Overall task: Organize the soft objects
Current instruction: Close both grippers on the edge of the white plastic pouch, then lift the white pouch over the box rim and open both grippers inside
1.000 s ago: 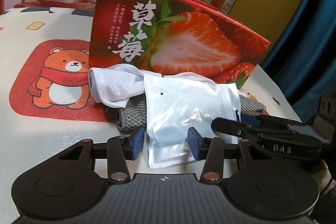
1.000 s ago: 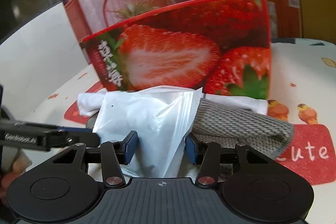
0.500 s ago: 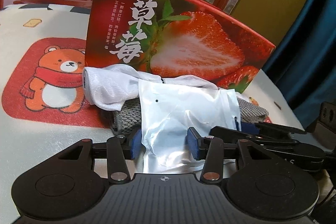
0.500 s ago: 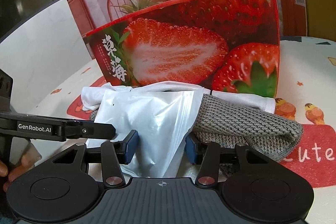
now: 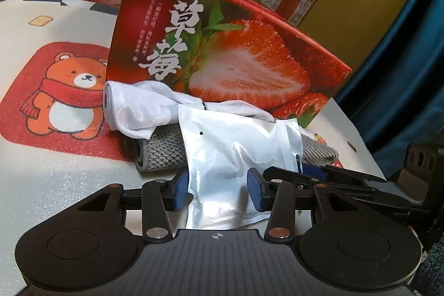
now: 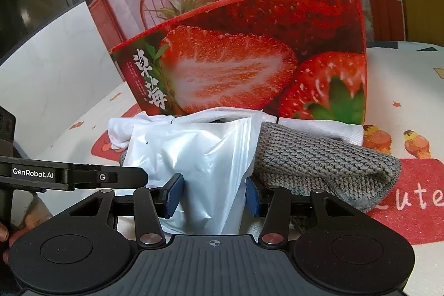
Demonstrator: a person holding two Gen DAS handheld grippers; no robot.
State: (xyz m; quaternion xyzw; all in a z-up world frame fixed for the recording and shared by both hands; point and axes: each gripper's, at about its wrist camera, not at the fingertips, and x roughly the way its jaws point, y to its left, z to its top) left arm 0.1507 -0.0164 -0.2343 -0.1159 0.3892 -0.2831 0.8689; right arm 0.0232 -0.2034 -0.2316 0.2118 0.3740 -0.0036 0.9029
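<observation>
Tabletop (image 5: 55,185): both grippers' blue fingers (image 5: 181,189) (image 6: 174,193) clamp the white pouch (image 5: 236,157) between them.

The white plastic pouch (image 5: 238,157) covers the middle of the grey knitted cloth (image 5: 162,154) and part of the white fabric (image 5: 138,107) lying on it. Its lower edge runs behind the left gripper (image 5: 219,189) body, so whether the pads press it cannot be told. The right gripper (image 6: 213,193) likewise hides the pouch's bottom. The strawberry box (image 6: 249,68) base is hidden behind the pile. The small print on the box is too fine to read. A hand (image 6: 16,229) is cut off by the picture's edge.
</observation>
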